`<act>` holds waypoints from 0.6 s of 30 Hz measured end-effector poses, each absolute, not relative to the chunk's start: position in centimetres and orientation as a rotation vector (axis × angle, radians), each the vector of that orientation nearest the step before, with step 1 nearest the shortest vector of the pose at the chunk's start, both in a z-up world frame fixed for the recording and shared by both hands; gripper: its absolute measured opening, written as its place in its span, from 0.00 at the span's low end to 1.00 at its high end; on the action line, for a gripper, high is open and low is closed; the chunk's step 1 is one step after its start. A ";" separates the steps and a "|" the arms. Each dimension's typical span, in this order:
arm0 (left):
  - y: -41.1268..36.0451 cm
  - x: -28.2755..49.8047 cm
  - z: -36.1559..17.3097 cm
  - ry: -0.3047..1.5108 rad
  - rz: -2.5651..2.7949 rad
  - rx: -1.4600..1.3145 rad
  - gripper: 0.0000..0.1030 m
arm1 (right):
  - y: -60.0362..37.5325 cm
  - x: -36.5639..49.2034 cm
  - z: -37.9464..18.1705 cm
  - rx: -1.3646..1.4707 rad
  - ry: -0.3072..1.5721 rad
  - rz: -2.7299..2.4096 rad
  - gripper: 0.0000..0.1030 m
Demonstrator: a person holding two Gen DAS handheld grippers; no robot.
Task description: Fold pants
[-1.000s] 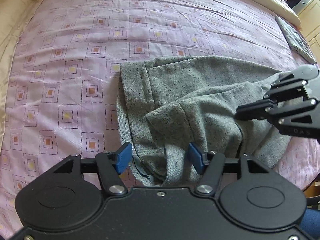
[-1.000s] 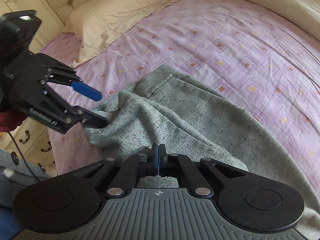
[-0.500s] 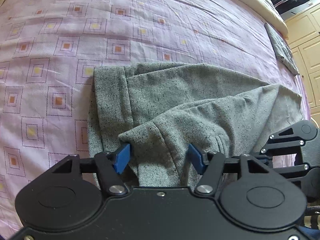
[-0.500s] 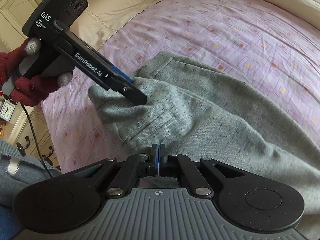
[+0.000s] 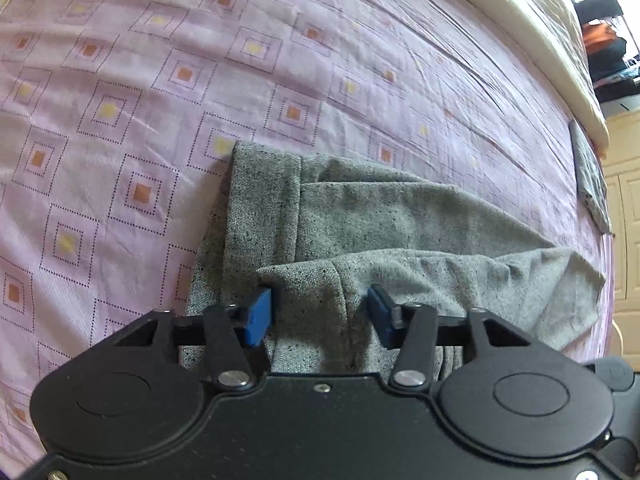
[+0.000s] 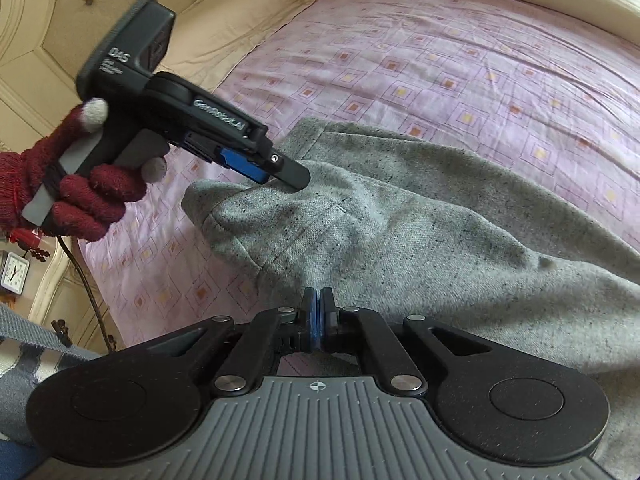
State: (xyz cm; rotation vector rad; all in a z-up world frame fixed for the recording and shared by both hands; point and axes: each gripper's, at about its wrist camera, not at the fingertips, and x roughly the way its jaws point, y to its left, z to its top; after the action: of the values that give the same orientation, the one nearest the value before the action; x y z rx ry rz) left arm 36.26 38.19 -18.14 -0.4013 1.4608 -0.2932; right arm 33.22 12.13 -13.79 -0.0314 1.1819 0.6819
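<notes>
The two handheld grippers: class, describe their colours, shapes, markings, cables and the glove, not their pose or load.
Left gripper: black linkage arms, round black housings, blue pads, silver pivot screws. In the right wrist view it carries white "DAS" and "GenRobot.AI" lettering, a black cable, and a maroon knitted glove with grey fingertips. Right gripper: ribbed grey body, black arms, blue pads.

A dark red knit glove with grey fingertips (image 6: 95,114) grips the black left claw's (image 6: 276,176) grey handle.

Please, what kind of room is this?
Most likely a bedroom: the pants lie on a bed with a purple patterned sheet, a cream pillow rests against a padded headboard, and a small clock stands beside it.
</notes>
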 end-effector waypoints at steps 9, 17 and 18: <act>35.3 36.8 -9.2 1.131 -0.269 -0.203 0.14 | 9.2 31.5 -12.7 0.071 1.132 0.506 0.03; 34.1 41.1 -17.1 1.345 -0.150 -0.012 0.35 | 6.8 30.9 -14.4 0.157 1.175 0.344 0.03; 34.1 41.2 -17.1 1.345 -0.144 -0.001 0.38 | 6.4 30.7 -14.4 0.160 1.178 0.325 0.03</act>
State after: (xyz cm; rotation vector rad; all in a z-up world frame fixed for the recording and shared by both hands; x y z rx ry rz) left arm 41.20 34.08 -17.09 -0.0013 1.3449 -0.1440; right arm 30.72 6.37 -14.42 0.1603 1.1776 0.3254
